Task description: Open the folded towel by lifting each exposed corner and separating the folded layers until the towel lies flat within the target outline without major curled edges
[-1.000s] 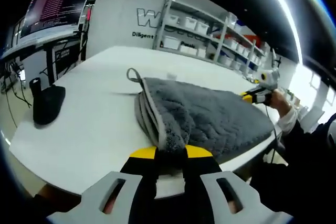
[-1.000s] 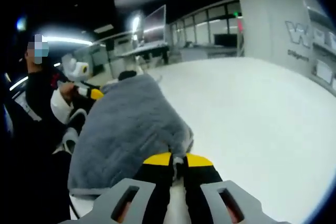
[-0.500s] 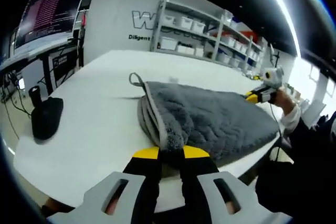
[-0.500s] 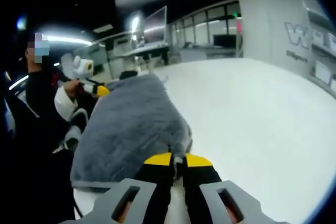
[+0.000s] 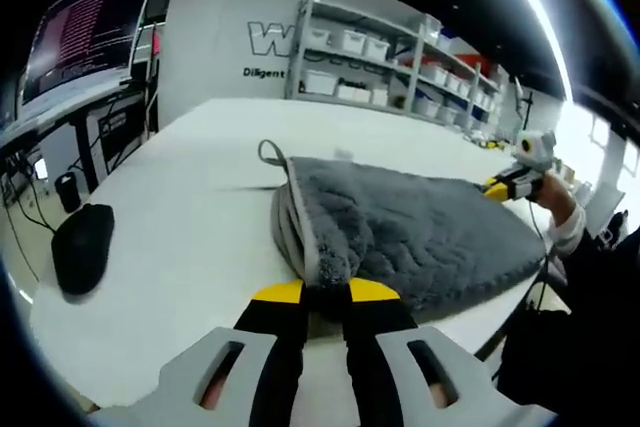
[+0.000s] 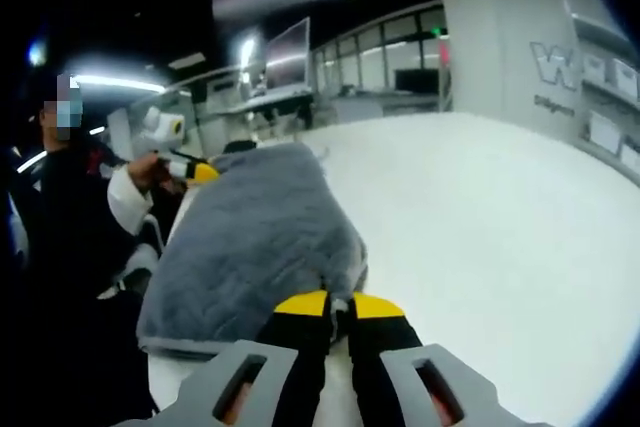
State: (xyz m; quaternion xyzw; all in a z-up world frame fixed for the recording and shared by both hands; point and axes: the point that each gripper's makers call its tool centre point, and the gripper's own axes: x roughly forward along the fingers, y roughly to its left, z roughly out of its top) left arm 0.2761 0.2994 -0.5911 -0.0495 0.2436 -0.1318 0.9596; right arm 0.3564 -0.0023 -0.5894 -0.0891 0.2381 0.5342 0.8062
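Observation:
A grey folded towel lies on the white table, its stacked edges and a hanging loop turned to the left. My left gripper is shut on the towel's near corner. At the far end my right gripper, held in a person's hand, grips the other corner. In the right gripper view the towel stretches away from my right gripper, which is shut on its corner. The left gripper holds the far corner there.
A black mouse-like object lies on the table to the left. Shelves with white boxes stand behind the table and a monitor is at the upper left. The person stands at the table's edge. Bare table spreads to the right.
Both grippers keep their hold on the corners. The towel looks a little more stretched between them, and both views have shifted slightly with the hands.

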